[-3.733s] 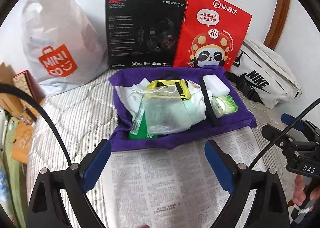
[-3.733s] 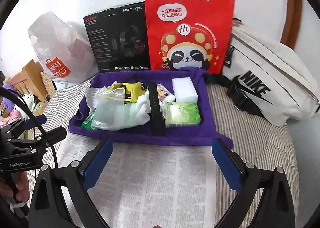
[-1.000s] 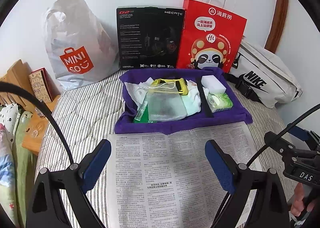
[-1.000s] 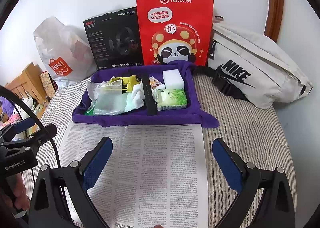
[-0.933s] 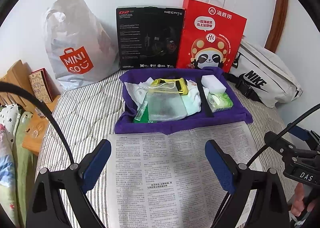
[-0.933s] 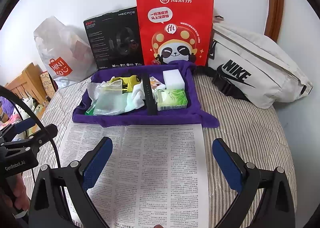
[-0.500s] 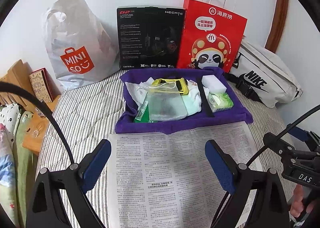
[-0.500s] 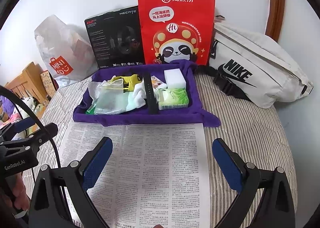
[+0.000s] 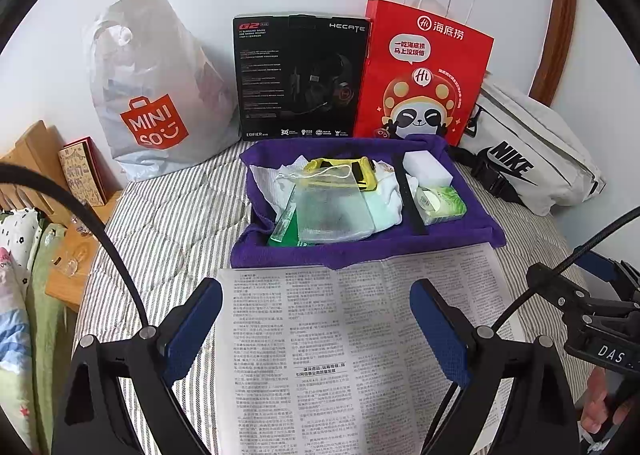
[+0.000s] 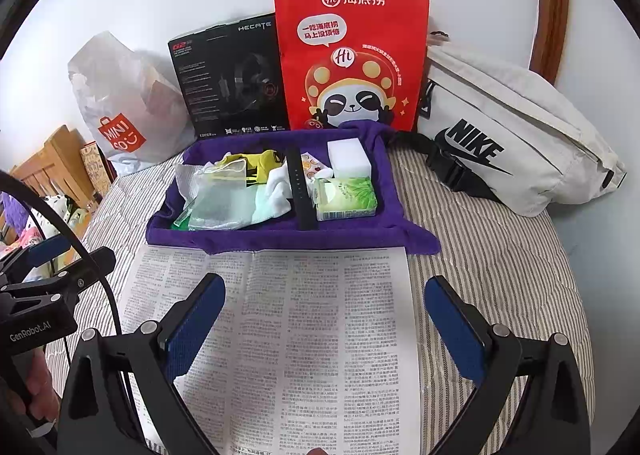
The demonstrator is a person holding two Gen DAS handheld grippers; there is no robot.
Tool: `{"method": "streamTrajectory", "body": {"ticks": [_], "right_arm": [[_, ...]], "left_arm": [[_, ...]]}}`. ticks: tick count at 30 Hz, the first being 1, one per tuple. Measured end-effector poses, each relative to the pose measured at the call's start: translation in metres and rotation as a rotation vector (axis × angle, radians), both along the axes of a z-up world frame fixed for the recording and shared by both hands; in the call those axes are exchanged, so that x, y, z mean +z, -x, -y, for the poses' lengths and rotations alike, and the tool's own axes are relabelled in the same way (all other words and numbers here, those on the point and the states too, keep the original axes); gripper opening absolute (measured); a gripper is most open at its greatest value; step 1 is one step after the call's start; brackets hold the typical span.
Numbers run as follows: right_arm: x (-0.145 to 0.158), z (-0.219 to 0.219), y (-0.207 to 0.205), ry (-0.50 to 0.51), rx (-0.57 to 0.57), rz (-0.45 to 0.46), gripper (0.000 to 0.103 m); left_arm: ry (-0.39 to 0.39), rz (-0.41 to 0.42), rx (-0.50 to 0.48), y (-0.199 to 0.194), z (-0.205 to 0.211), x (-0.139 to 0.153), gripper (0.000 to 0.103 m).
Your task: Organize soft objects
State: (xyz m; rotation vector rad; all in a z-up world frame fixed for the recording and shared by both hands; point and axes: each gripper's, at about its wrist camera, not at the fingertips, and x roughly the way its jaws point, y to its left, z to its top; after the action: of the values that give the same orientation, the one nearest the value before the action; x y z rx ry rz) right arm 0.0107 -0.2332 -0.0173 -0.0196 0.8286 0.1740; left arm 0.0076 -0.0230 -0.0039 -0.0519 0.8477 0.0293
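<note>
A purple cloth tray (image 9: 360, 251) (image 10: 280, 239) lies on the striped bed. It holds a clear mesh pouch (image 9: 332, 207) (image 10: 224, 207), a yellow item (image 9: 360, 167), white cloth (image 10: 278, 185), a black strap (image 10: 302, 187), a white sponge block (image 9: 426, 167) (image 10: 348, 159) and a green tissue pack (image 9: 440, 205) (image 10: 346, 199). A newspaper (image 9: 360, 347) (image 10: 320, 335) lies spread in front of the tray. My left gripper (image 9: 316, 331) and my right gripper (image 10: 324, 335) are both open and empty above the newspaper, well short of the tray.
Against the wall stand a Miniso plastic bag (image 9: 156, 95), a black headset box (image 9: 300, 75), a red paper bag (image 9: 424, 75) and a white Nike bag (image 10: 512, 135). A wooden ledge (image 9: 68, 255) and a book are at the bed's left edge.
Both grippers pulled back from the tray between 3.7 s and 1 s ago, so the scene looks farther. Since then almost nothing has moved; both stay open.
</note>
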Motion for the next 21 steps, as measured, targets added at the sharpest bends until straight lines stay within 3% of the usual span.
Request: {"method": "streamTrajectory", "body": {"ticks": [21], "right_arm": [[-0.001,0.002,-0.0022,0.004,0.001,-0.004,0.099]], "left_arm": [[-0.001,0.006,0.003,-0.001,-0.0027,0.0036,0.098]]}}
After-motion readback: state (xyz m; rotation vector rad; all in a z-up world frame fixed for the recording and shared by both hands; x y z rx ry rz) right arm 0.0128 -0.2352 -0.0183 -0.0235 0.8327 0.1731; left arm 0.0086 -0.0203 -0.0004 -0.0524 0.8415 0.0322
